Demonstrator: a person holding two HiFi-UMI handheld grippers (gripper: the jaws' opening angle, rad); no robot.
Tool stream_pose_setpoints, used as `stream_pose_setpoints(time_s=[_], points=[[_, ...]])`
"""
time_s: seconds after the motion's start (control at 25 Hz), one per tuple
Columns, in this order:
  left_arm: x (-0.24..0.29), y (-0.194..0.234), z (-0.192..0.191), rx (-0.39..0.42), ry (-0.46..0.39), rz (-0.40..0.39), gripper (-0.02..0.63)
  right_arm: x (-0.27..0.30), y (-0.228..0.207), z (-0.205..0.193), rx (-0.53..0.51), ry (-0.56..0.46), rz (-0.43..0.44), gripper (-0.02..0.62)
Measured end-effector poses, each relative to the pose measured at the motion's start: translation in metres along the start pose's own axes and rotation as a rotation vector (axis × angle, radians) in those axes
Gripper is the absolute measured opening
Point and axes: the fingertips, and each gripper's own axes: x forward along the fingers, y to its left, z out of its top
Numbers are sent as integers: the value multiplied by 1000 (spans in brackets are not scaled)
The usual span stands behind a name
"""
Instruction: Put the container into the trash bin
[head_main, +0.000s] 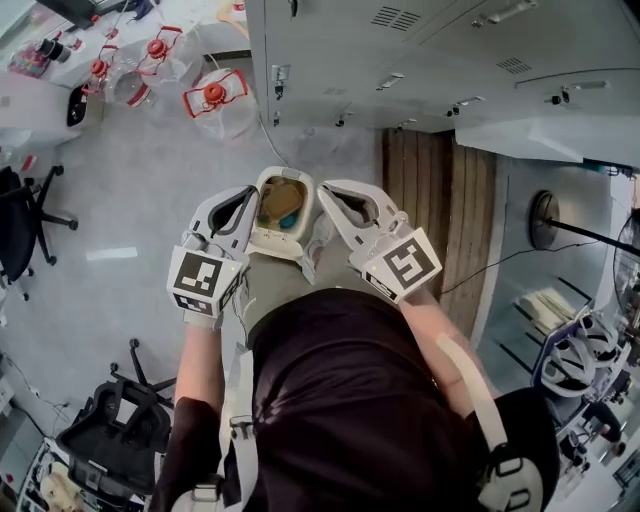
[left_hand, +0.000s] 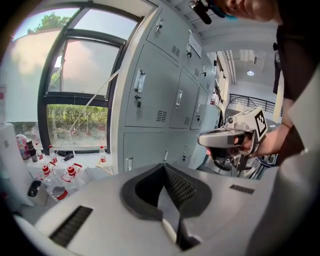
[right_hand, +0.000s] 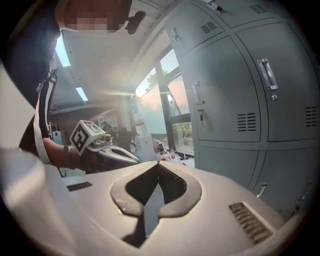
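Container (head_main: 278, 205): lay inside the trash bin (head_main: 262, 236), showing from above only as tan and bluish shapes within the white rim, too small to make out further.

Trash bin: stood open-topped on the grey floor (head_main: 150, 190), framed by the two grippers in the head view.

Left gripper (head_main: 243, 200): overlapped the bin's left side in the head view. Jaws pressed together, pads meeting along one seam, with nothing between them.

Right gripper (head_main: 332, 192): overlapped the bin's right side. Likewise closed and empty, and pointed toward the grey lockers (head_main: 420, 60).

Both held side by side, apart from each other, each showing in the other's view with its marker cube up.

Clear plastic bottles with red caps (head_main: 210, 95): lay on the floor beyond the bin, near the lockers' left end.

Office chair (head_main: 25, 215): stood at the far left.
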Motion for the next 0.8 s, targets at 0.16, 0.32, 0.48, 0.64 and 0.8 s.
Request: stream_pose_setpoints(time_s=[0.16,0.32,0.48,0.64,0.8], points=[[-13,-4,33,55,-73,41,8,-4,0,24,-37,-34,36,15],[-21,-10,62,98,-133,72,8,-9,-1,46,-62,-65,65,15],[-30,-17,85,107,-194,92,8,-14,-1,63,-86,-90,93,15],[-38,-22,104,103,-211,133,8,-20,-2,80,-104,-114,117,15],[-46,-24,118,106,-235,182,8,-23,0,94,-117,-132,140,15]])
